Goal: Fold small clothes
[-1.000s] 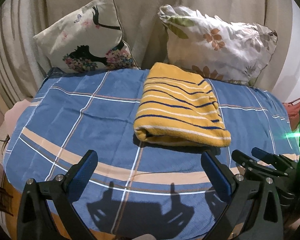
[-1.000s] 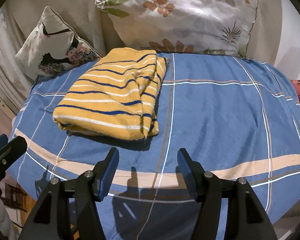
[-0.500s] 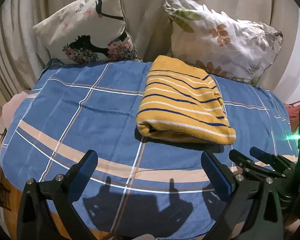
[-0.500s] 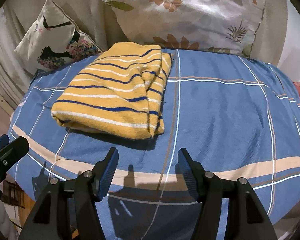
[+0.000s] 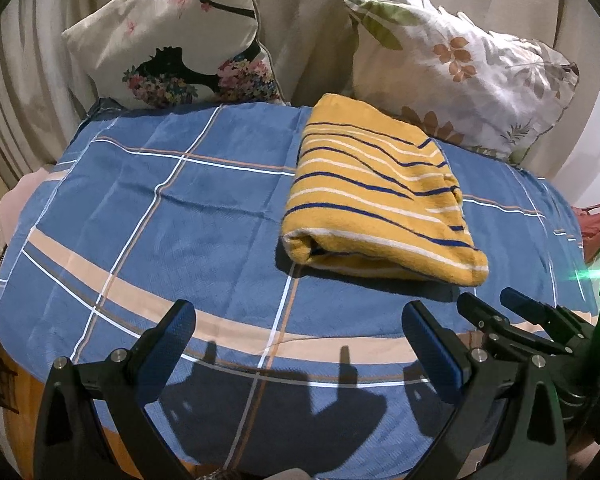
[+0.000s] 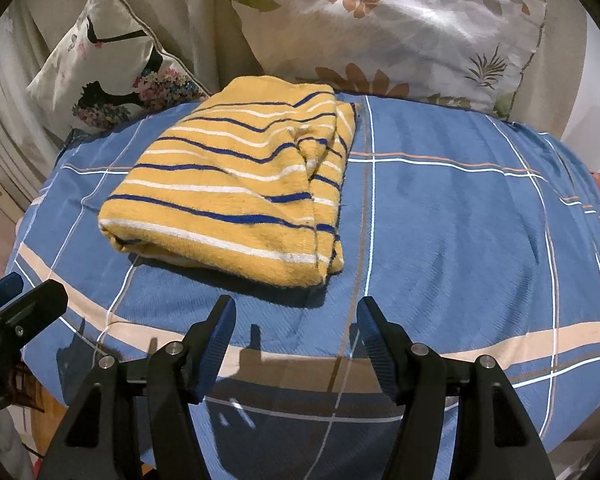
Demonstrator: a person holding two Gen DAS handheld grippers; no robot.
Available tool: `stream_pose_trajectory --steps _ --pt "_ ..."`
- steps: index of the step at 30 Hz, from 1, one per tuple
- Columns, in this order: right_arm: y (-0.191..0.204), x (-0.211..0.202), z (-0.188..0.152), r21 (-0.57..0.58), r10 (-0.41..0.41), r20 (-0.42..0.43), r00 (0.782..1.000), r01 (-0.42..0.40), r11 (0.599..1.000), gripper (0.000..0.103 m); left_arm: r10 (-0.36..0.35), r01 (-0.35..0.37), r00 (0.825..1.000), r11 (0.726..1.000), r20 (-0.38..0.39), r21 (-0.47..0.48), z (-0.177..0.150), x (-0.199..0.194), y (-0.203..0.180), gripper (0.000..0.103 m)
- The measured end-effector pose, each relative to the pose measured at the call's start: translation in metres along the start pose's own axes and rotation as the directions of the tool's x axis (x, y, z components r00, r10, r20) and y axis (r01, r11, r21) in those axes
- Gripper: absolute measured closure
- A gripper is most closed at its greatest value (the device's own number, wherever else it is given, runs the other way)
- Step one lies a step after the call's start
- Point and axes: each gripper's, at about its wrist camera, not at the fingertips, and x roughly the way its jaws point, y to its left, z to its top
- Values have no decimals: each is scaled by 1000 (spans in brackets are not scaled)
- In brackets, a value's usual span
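The left gripper has its 2 blue-padded fingers spread wide apart with nothing between them, hanging above the near edge of the blue checked sheet. The right gripper also has its 2 fingers apart and empty, just short of the near end of the folded yellow striped garment; in the left wrist view the right gripper shows just beside the garment's near right corner.

The garment lies flat on the sheet in a thick folded bundle, rolled edge toward the grippers, touching neither one. Its navy and white stripes run across its width. Behind the garment's far end, a leaf-print pillow leans against a beige backdrop. To the garment's far left stands a cushion with a black silhouette and flowers. The grippers' shadows fall on the sheet nearer than the garment.
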Motion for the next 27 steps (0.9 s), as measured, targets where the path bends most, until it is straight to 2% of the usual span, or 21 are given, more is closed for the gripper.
stream_pose_trajectory --steps 21,27 --pt "14 12 7 -14 -16 -19 1000 16 1000 34 -36 34 997 999 -70 -27 7 22 13 0" --pt "15 13 4 -20 -18 -38 999 17 1000 33 -41 40 997 999 -64 -30 4 18 11 0"
